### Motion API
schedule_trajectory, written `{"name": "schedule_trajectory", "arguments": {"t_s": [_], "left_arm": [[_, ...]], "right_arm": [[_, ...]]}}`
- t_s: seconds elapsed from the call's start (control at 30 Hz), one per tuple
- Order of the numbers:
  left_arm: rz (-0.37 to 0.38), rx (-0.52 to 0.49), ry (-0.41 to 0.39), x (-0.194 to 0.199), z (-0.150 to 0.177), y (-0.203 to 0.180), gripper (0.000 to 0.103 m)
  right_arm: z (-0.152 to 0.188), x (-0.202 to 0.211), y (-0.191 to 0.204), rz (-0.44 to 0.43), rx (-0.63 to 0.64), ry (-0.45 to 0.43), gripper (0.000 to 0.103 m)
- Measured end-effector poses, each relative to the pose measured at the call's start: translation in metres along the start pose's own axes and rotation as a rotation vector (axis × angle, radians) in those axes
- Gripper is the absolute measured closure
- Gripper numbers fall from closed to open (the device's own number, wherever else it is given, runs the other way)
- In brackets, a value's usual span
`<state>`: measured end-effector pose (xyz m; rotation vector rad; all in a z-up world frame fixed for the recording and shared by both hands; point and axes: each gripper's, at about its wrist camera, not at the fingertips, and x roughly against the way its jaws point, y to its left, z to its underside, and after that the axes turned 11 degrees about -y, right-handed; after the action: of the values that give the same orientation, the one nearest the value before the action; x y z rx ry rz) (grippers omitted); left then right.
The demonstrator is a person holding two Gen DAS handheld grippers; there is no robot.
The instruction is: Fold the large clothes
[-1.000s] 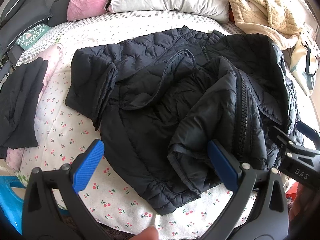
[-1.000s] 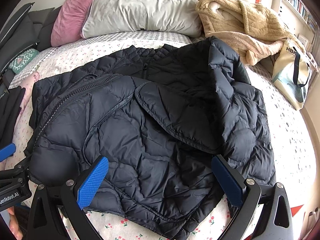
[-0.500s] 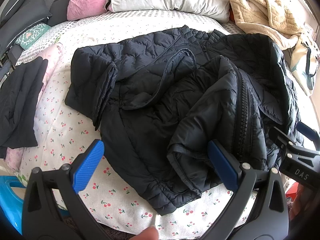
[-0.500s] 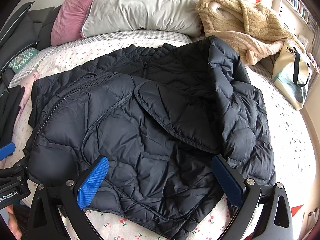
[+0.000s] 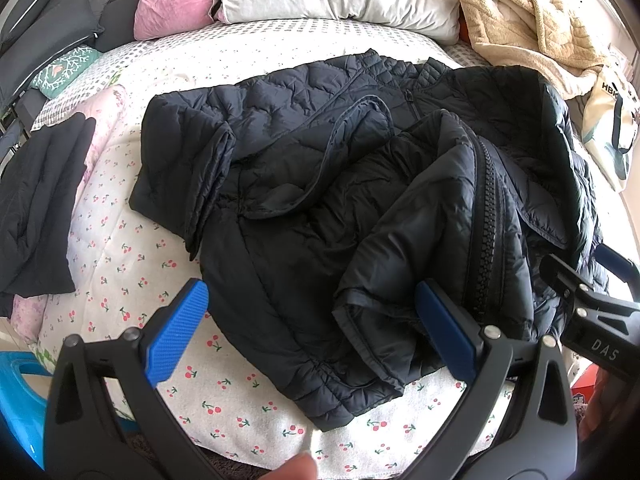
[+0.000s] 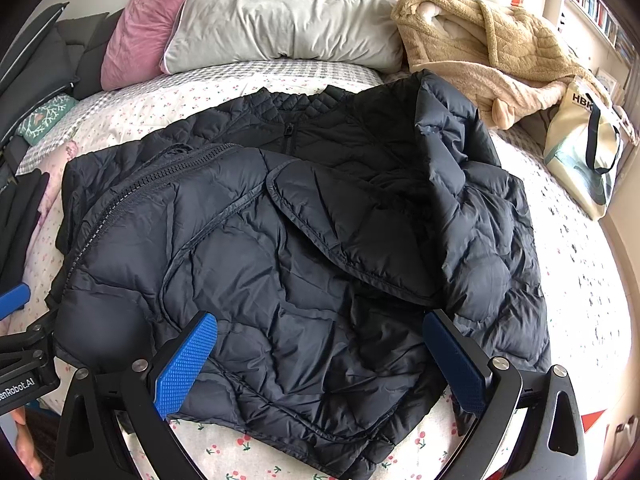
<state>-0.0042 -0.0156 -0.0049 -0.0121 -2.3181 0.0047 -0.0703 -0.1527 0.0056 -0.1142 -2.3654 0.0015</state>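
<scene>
- Jacket (image 5: 320,208): dark quilted puffer, lying crumpled across the middle of the bed (image 5: 132,264), filling the centre of both wrist views.
- Its collar points toward the top of the frame, near the pillows; its hem lies at the lower edge, close to my tools.
- In the left wrist view one front panel is turned back over the body, so the zipper (image 5: 486,216) runs down the right of centre.
- A sleeve (image 5: 188,168) lies bunched at centre left of that view, on the cherry-print cover.
- My left tool (image 5: 312,328) is wide open, blue pads well apart, gripping nothing. It sits at the lower edge of its frame over the jacket's hem; I cannot tell whether the pads touch the fabric.
- My right tool (image 6: 320,360) is likewise wide open and empty, at the lower centre of its frame above the hem.
- The right tool also shows at the right edge of the left wrist view, and the left tool at the lower left edge of the right wrist view.
- A grey pillow (image 6: 288,12) and a pink pillow (image 6: 144,28) lie along the top of the frame.
- A beige fleece blanket (image 6: 492,44) is heaped at upper right, with a tote bag (image 6: 580,152) just beside it at the right edge.
- A dark folded garment (image 5: 36,208) lies at the left edge of the left wrist view, apart from the jacket.
</scene>
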Motion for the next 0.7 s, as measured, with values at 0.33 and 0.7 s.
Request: {"name": "schedule_trajectory", "arguments": {"t_s": [0.33,0.7], "left_arm": [[0.013,0.016,0.013,-0.005,0.000,0.006,0.000],[0.181,0.076,0.016,-0.005,-0.007,0.017,0.000]], "right_arm": [[0.001,0.000,-0.002,0.001,0.002,0.003,0.000],[-0.001,-0.002,-0.005,-0.039,-0.002,0.007,0.000]]}}
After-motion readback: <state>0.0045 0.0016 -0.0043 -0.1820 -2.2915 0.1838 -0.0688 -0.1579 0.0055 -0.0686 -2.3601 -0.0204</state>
